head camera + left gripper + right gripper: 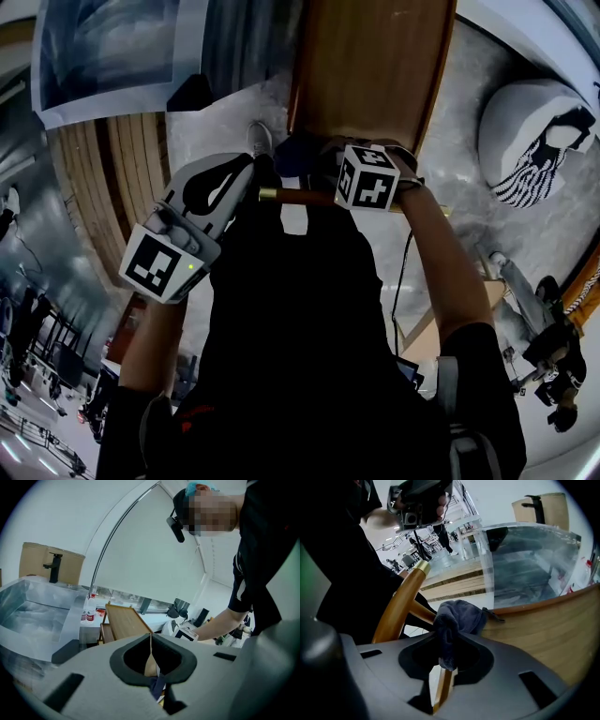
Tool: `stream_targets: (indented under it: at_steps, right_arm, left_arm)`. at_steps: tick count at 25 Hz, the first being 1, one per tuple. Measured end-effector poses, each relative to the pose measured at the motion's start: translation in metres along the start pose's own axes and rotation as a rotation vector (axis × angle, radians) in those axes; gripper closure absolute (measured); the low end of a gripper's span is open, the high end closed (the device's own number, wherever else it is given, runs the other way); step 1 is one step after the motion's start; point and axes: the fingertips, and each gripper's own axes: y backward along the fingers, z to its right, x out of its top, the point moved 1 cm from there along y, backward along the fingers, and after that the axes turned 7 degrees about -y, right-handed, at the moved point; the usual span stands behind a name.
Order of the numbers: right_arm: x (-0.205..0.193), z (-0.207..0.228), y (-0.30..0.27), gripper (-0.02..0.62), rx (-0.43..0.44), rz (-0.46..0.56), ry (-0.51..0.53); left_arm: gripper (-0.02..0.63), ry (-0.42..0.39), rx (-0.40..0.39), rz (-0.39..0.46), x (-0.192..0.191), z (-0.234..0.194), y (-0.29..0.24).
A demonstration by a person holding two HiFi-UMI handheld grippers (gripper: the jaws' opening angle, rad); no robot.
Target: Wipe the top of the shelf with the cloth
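- Dark blue-grey cloth [457,613] lies bunched at the near edge of the wooden shelf top [553,630], touching it, with one fold hanging down off the edge.
- Our right gripper [446,660] is clamped on that hanging fold.
- We see a rounded wooden rail [401,604] with a brass-coloured tip just left of the cloth.
- Our left gripper [151,644] has its jaws pressed together on nothing, off to the shelf's left.
- Beyond the shelf we see a metal basin [534,559] with a black tap.
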Motion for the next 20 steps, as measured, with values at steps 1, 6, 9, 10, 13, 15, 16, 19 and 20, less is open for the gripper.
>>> stream_targets:
  at_steps: [1, 6, 9, 10, 13, 15, 16, 19, 20]
  right_arm:
    - [-0.003, 0.001, 0.002, 0.528, 0.005, -0.001, -0.004]
    - [-0.025, 0.002, 0.013, 0.528, 0.023, -0.028, -0.023]
    - [-0.049, 0.001, 0.019, 0.528, 0.036, -0.078, -0.025]
    - [-0.057, 0.001, 0.021, 0.529, 0.042, -0.095, -0.026]
    - [-0.077, 0.001, 0.028, 0.529, 0.059, -0.124, -0.036]
    - [-0.089, 0.001, 0.034, 0.529, 0.063, -0.142, -0.044]
    - [-0.095, 0.001, 0.036, 0.529, 0.064, -0.15, -0.048]
    - [-0.111, 0.001, 0.043, 0.531, 0.061, -0.165, -0.065]
    - [-0.116, 0.001, 0.046, 0.531, 0.059, -0.167, -0.071]
  left_arm:
    - [0.58, -0.002, -0.004, -0.002, 0.001, 0.002, -0.004]
    - [0.58, -0.012, -0.031, -0.01, 0.005, 0.012, -0.022]
    - [0.58, -0.016, -0.042, -0.013, 0.008, 0.019, -0.032]
    - [0.58, -0.017, -0.045, -0.015, 0.008, 0.021, -0.036]
    - [0.58, -0.02, -0.052, -0.02, 0.009, 0.027, -0.043]
    - [0.58, -0.023, -0.058, -0.021, 0.01, 0.031, -0.048]
    - [0.58, -0.025, -0.061, -0.021, 0.011, 0.034, -0.051]
    - [0.58, -0.029, -0.068, -0.021, 0.012, 0.041, -0.058]
    - [0.58, -0.031, -0.07, -0.021, 0.013, 0.042, -0.06]
